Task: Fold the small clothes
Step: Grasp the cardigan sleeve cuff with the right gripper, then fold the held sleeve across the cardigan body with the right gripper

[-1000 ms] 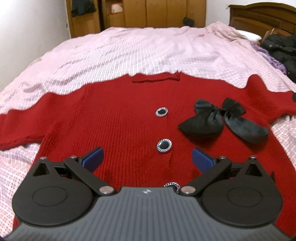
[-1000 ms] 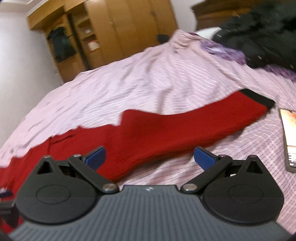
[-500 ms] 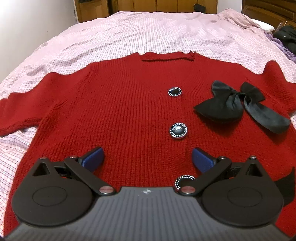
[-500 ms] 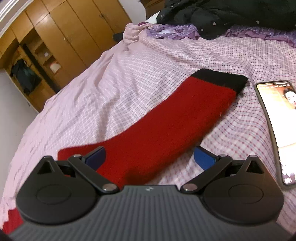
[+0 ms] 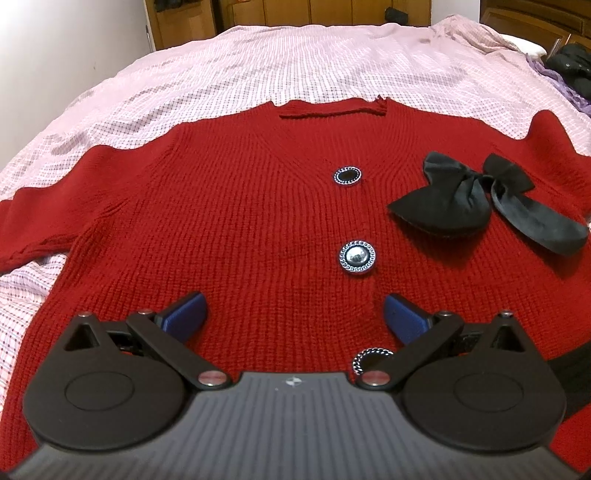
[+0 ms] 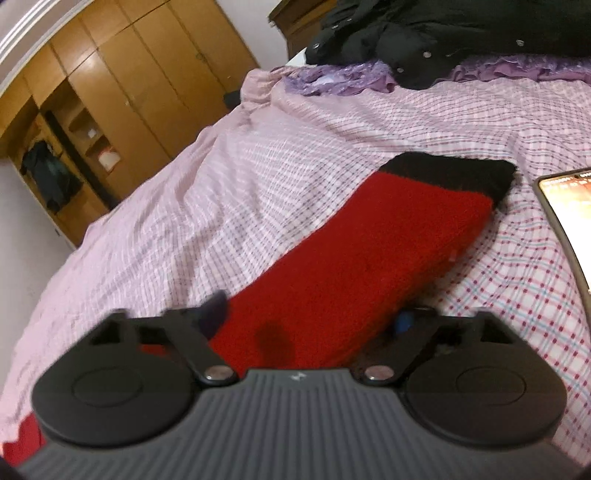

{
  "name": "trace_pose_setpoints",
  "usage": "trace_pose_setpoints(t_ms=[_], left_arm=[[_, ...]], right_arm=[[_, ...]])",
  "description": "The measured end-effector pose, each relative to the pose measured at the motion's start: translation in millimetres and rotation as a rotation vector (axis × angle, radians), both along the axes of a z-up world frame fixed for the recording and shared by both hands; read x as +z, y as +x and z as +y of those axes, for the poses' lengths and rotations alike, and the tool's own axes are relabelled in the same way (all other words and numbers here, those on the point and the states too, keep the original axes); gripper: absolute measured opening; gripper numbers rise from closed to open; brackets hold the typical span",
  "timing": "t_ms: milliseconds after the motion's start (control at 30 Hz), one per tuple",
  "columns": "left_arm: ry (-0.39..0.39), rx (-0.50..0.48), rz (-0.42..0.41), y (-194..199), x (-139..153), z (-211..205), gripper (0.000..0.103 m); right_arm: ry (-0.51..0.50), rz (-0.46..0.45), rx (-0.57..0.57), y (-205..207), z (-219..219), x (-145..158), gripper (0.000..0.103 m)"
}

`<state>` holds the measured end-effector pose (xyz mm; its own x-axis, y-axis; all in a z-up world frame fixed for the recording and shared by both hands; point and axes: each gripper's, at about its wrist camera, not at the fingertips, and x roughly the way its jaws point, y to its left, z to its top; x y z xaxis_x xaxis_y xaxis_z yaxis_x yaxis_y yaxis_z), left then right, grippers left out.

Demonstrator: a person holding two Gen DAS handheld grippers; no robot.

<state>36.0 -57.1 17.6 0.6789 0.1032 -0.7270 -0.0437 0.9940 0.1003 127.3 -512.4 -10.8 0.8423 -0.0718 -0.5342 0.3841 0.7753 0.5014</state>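
Observation:
A red knit cardigan [image 5: 229, 221] lies flat, front up, on the bed, with round buttons [image 5: 357, 256] down its middle and a black bow [image 5: 461, 201] on its right chest. My left gripper [image 5: 293, 315] is open and empty, low over the lower front of the cardigan. In the right wrist view the cardigan's right sleeve [image 6: 354, 266] stretches out to a black cuff [image 6: 454, 173]. My right gripper [image 6: 310, 317] is open and straddles the sleeve near its upper part, with the blue pads at the sleeve's two edges.
A pink checked sheet [image 5: 295, 66] covers the bed. A phone [image 6: 569, 214] with a lit screen lies right of the cuff. Dark clothes [image 6: 443, 29] and purple fabric [image 6: 340, 77] pile at the bed head. A wooden wardrobe [image 6: 122, 96] stands beyond.
My left gripper has moved forward and lower over the cardigan's front. My right gripper has swung toward the right sleeve and come down until its open fingers straddle it.

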Motion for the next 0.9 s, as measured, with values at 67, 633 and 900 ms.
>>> trace_pose_setpoints(t_ms=[67, 633, 900], left_arm=[[-0.001, 0.0, -0.004, -1, -1, 0, 0.103], [-0.042, 0.015, -0.041, -15, 27, 15, 0.103], [-0.045, 0.034, -0.074, -24, 48, 32, 0.103]], right_arm=[[0.034, -0.002, -0.007, -2, -6, 0, 0.037], [-0.12, -0.231, 0.053, -52, 40, 111, 0.013], [-0.2, -0.307, 0.164, -48, 100, 158, 0.013]])
